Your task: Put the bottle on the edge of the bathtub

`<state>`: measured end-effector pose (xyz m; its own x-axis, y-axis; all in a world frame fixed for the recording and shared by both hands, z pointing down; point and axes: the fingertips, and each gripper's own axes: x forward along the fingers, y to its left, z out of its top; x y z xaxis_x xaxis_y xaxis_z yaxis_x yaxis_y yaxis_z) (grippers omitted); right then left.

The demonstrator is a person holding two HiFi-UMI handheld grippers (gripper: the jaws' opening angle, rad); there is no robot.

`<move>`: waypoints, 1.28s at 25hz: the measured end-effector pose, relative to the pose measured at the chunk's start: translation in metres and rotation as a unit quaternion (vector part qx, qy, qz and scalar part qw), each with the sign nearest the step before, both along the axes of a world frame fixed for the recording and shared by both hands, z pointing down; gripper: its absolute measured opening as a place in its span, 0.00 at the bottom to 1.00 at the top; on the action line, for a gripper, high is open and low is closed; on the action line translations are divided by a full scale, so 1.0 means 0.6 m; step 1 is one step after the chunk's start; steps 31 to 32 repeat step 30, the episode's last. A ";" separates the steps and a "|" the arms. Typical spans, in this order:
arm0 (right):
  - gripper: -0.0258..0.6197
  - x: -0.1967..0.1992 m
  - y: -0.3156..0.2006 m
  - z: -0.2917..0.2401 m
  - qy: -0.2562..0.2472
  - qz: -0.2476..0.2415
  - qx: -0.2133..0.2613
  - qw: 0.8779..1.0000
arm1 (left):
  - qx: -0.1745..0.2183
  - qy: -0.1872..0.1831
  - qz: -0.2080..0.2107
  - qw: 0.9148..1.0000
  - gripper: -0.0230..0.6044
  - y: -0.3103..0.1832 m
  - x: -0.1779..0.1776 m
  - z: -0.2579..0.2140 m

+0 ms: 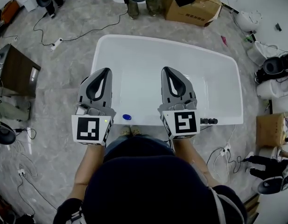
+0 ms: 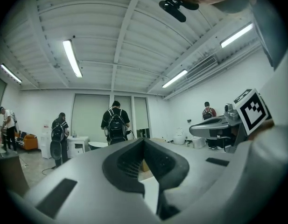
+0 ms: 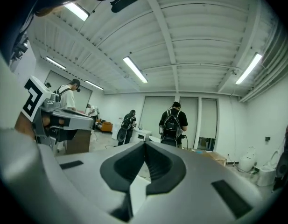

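right gripper [image 3: 144, 144]: jaws together, nothing between, pointing level | left gripper [image 3: 90, 121] at far left, its marker cube [image 3: 34, 98] showing | person with black backpack [image 3: 172, 124] centre, back turned | second backpack person [image 3: 129, 125] further left | ceiling tube lights [image 3: 135, 69] lit

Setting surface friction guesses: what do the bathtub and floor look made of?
Bathtub: smooth glossy white shell with soft reflections, likely acrylic or enamel; cannot tell which. Floor: grey with mottled veining, marble-look stone or ceramic tile, slight sheen.
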<state>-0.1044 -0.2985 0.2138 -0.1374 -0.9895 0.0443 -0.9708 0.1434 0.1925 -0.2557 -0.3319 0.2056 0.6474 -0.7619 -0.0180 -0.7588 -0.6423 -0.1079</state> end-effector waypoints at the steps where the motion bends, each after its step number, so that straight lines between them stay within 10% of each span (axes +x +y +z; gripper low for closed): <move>1: 0.08 0.001 0.003 -0.004 -0.003 0.001 0.002 1.000 | 0.002 0.001 -0.001 1.000 0.07 0.002 -0.001 -0.003; 32: 0.08 -0.005 0.030 0.007 -0.013 -0.012 0.001 1.000 | 0.010 0.012 0.009 1.000 0.07 0.036 -0.007 0.003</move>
